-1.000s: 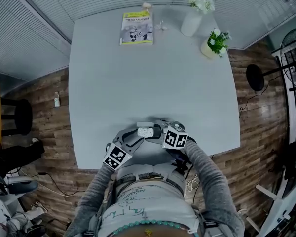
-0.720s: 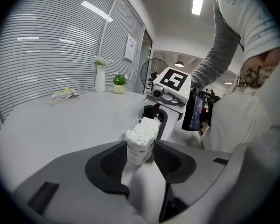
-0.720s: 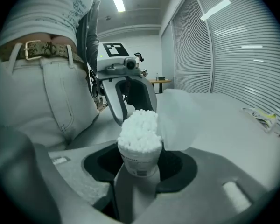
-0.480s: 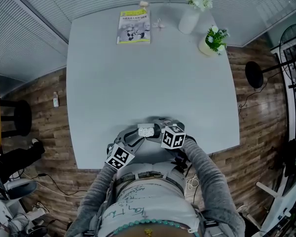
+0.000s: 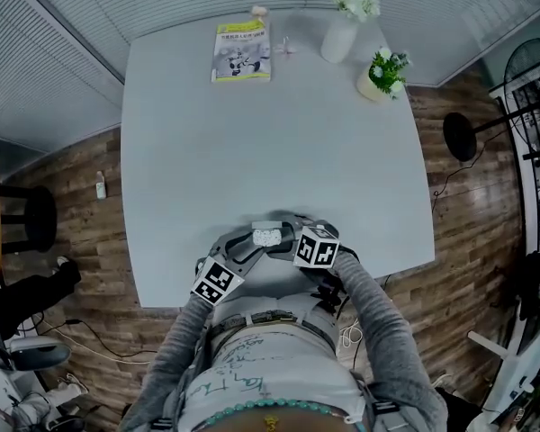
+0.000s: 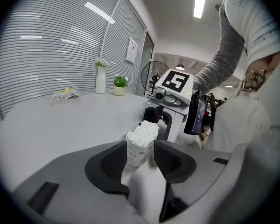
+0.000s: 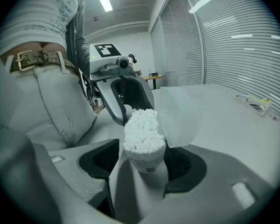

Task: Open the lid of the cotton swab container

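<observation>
One white cotton swab container (image 5: 267,237) sat at the grey table (image 5: 270,142)'s 6 o'clock edge; our left gripper (image 6: 139,158) clamped it, and our right gripper (image 7: 141,164) had just opened its jaws around it, clear lid (image 7: 179,118) flipped up.

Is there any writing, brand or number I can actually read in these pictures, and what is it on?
Nothing here reads as words.
Booklet on the table: cover print too small.
Cotton swab container: label blurred.
Notice on the wall: too small.
Marker cube: black-and-white square pattern, no letters.
</observation>
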